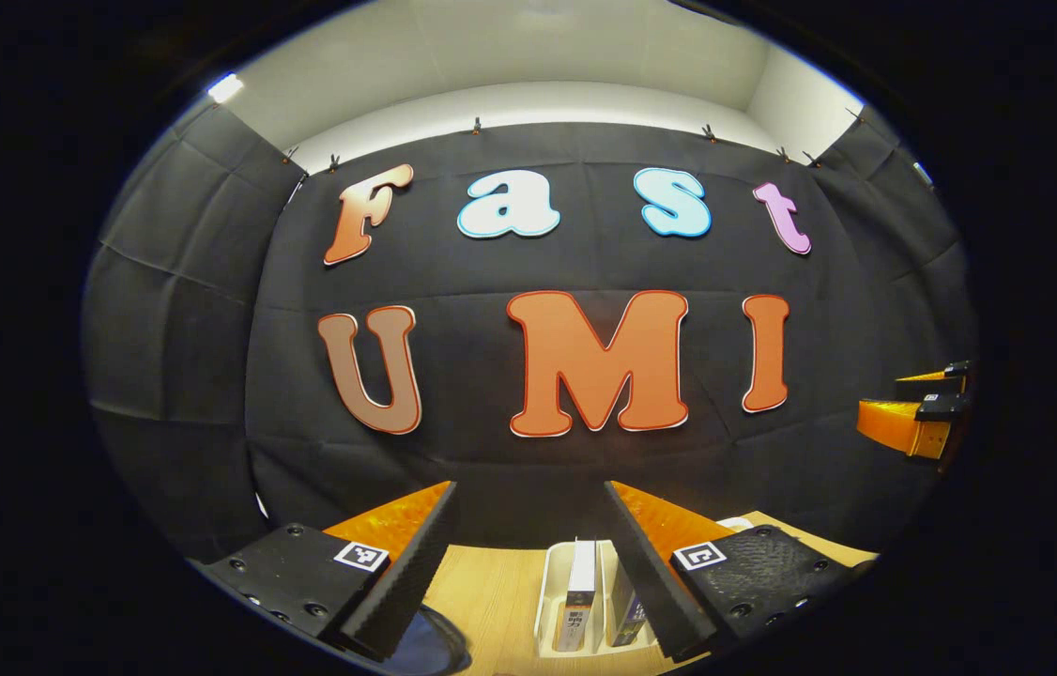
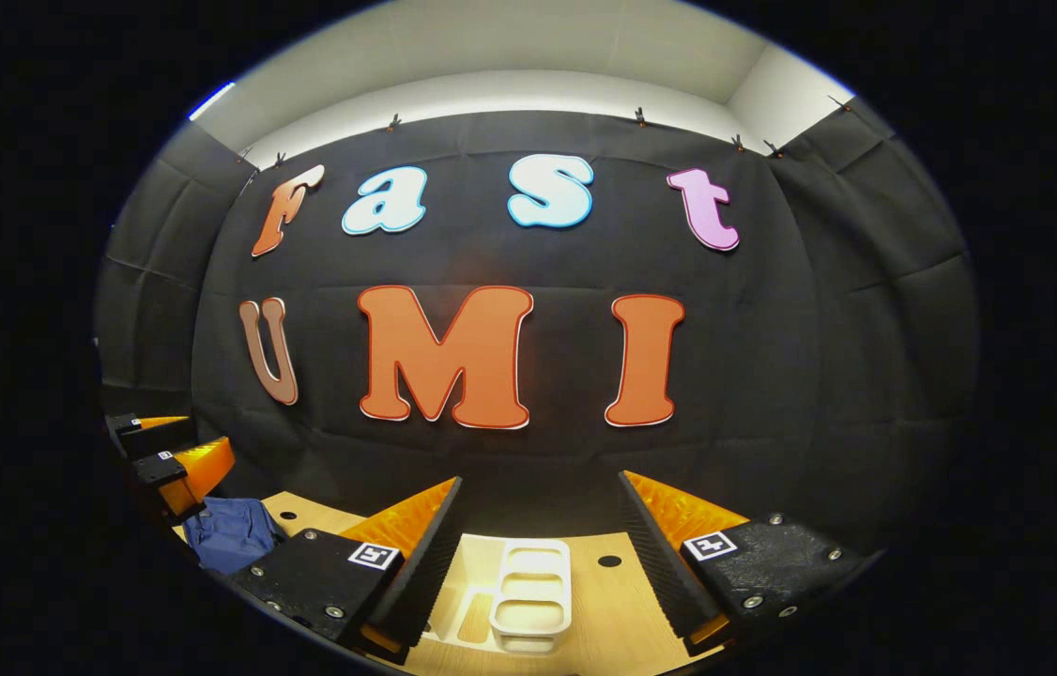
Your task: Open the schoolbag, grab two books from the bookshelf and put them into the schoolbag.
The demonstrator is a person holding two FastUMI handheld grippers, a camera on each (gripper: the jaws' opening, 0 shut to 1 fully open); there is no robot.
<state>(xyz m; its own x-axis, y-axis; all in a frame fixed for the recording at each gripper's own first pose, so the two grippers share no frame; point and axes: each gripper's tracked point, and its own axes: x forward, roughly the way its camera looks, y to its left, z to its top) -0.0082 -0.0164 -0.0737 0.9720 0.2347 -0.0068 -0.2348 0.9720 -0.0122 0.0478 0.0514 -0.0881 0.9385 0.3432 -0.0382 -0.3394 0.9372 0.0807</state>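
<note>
While held above table [image 2: 618,601], both sets of jaws spread, grasping nothing: left gripper [image 1: 528,540] over bookshelf [image 1: 549,587] with books [image 1: 579,593]; right gripper [image 2: 538,535] near schoolbag [image 2: 230,533].

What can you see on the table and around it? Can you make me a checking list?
Surface: wooden table, pale, with a small dark hole.
Job's things: two books upright in a white rack; blue schoolbag at the table's left side, zip state not visible.
Clutter: white compartment tray, looks empty.
Grippers: left tool open above the rack, holding nothing; right tool open above the tray, holding nothing.
Cables: nothing seen.
Surroundings: black cloth wall clipped along its top, white wall above.
</note>
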